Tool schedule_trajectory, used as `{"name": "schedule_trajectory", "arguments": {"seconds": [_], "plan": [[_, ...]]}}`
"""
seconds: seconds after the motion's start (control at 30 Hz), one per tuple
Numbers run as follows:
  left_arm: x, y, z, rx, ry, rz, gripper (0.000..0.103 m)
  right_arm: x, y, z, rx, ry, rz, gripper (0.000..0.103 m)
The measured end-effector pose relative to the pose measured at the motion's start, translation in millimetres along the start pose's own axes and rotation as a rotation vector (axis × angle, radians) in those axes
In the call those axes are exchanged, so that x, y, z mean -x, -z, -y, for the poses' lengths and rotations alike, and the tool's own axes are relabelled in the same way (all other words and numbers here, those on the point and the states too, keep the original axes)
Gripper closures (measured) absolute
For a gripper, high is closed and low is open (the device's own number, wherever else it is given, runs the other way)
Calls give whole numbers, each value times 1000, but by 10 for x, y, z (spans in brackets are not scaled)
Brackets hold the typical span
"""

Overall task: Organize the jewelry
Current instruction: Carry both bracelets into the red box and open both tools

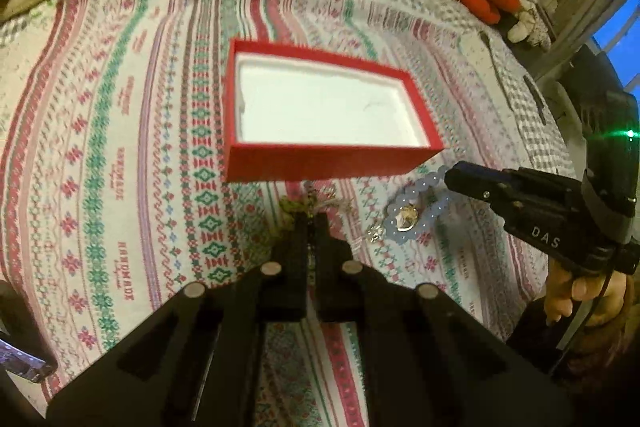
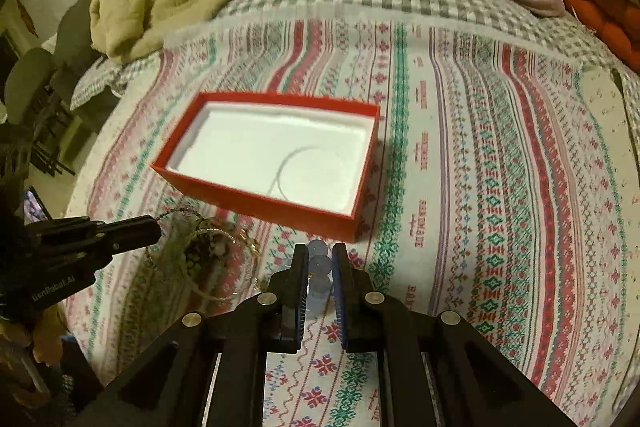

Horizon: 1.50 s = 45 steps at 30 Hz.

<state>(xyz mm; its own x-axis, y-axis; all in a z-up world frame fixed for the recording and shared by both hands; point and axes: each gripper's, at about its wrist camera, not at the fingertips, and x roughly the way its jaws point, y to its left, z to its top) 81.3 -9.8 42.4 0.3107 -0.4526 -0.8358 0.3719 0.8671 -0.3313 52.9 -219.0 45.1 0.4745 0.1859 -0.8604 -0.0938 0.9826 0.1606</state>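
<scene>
Both grippers hold jewelry just short of the red box [image 1: 320,107], which lies ahead, long axis crosswise. The left gripper [image 1: 310,219] is pinched shut on a fine chain [image 1: 309,199]. The right gripper [image 2: 320,263] is clamped narrow on the blue bead bracelet [image 2: 320,267]. Only the right wrist view shows a thin cord [image 2: 288,163] already on the box's white lining; the left wrist view shows the bracelet's gold charm [image 1: 406,219].

The box [image 1: 320,155] sits on the cloth [image 1: 120,147], the bracelet [image 1: 404,215] just before its near corner.
</scene>
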Motion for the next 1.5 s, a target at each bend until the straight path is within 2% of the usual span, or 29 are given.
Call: {"name": "schedule_trajectory", "arguments": {"seconds": [0.27, 0.57, 0.67, 0.87, 1.03, 1.17, 1.27, 1.43, 1.5], "plan": [[324, -67, 133, -36, -2, 97, 100, 217, -83, -66, -1, -19, 59, 91], [466, -202, 297, -44, 45, 162, 100, 409, -173, -105, -16, -61, 106, 91], [446, -290, 324, -29, 68, 177, 100, 463, -234, -101, -30, -66, 125, 91], [319, -513, 323, 31, 160, 193, 100, 526, -384, -56, -67, -79, 160, 91], [81, -695, 153, 109, 195, 188, 100, 486, -533, -30, -87, -92, 182, 91], [-156, -733, -30, 165, 136, 144, 100, 405, -636, -59, -89, -108, 189, 91], [-251, -722, -79, 148, 52, 126, 100, 315, -704, -118, -88, -152, 179, 91], [-344, -709, -165, 137, -43, 112, 100, 102, -767, -195, -100, -255, 145, 91], [-361, -713, -184, 133, -70, 110, 100, -13, -768, -175, -105, -239, 123, 91]]}}
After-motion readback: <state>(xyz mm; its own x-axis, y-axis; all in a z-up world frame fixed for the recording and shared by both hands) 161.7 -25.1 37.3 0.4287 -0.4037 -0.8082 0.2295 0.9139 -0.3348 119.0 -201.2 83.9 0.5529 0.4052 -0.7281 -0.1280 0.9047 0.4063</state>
